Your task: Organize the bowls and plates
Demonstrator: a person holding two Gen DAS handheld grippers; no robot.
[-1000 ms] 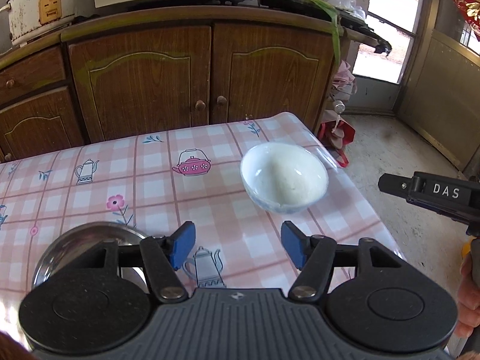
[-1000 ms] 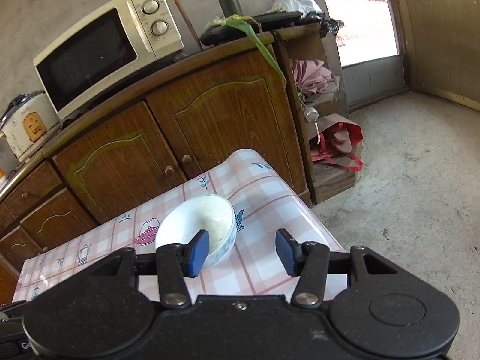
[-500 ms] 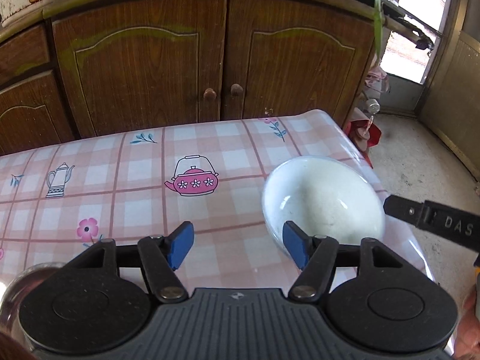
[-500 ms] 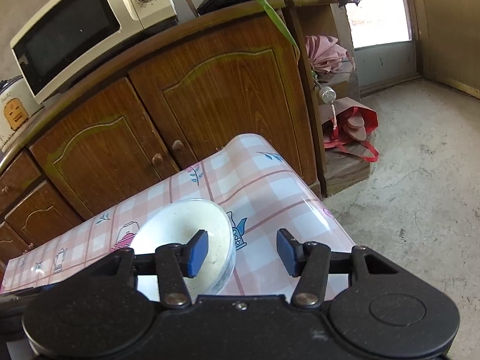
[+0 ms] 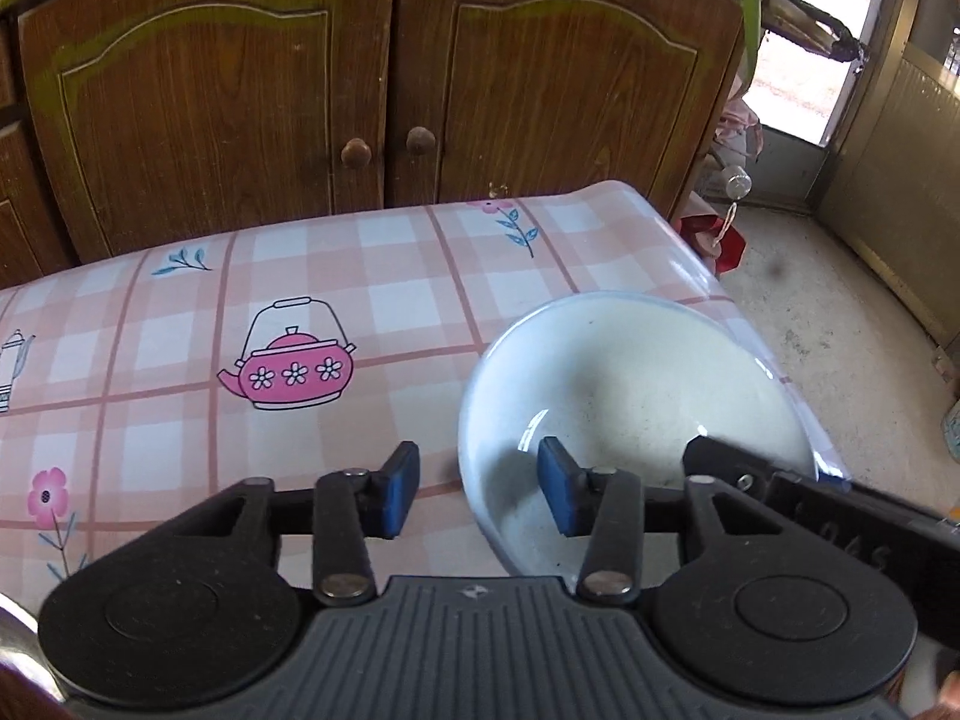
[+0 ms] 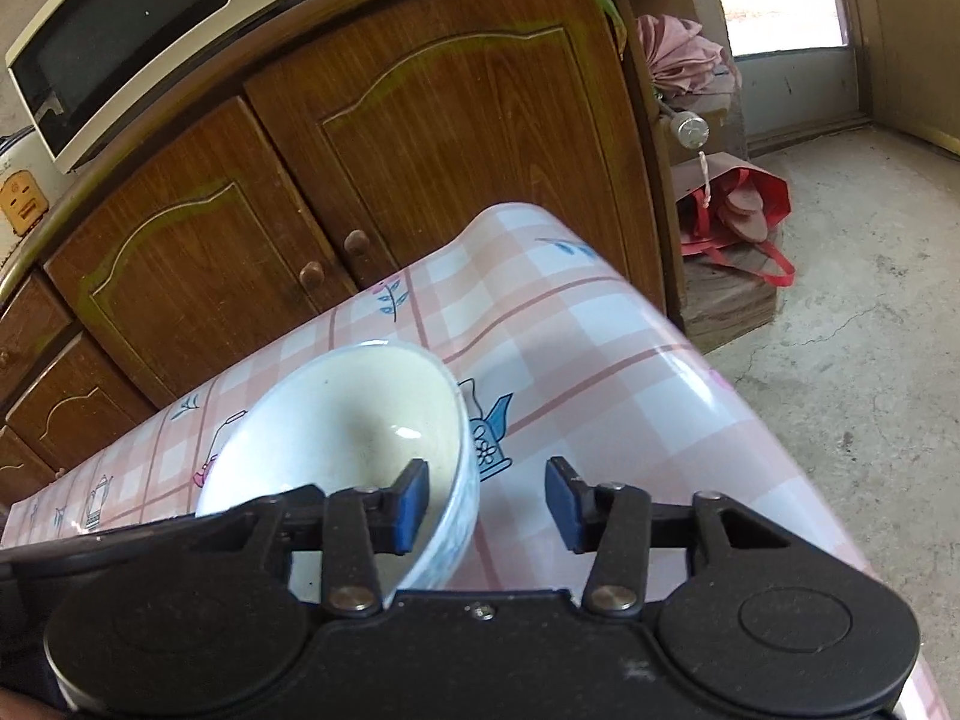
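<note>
A white bowl (image 5: 636,372) (image 6: 342,414) stands near the right end of the table with the pink checked cloth (image 5: 150,450) (image 6: 600,360). My left gripper (image 5: 477,495) straddles the bowl's left rim: one blue pad is inside, the other outside, and the jaws are closing with a gap still showing. My right gripper (image 6: 487,504) straddles the right wall in the same way, also closing, and its outer pad is clear of the wall. In the left wrist view its black finger (image 5: 780,492) reaches over the bowl's right rim.
A sliver of a metal bowl (image 5: 9,630) shows at the lower left. Brown cabinet doors (image 5: 384,90) stand behind the table, with a microwave (image 6: 120,42) on top. The table's right edge is close to the bowl; beyond it lie the concrete floor and a red bag (image 6: 738,210).
Both grippers came forward and down onto the white bowl, one from each side. Their jaws have narrowed and now straddle its rim.
</note>
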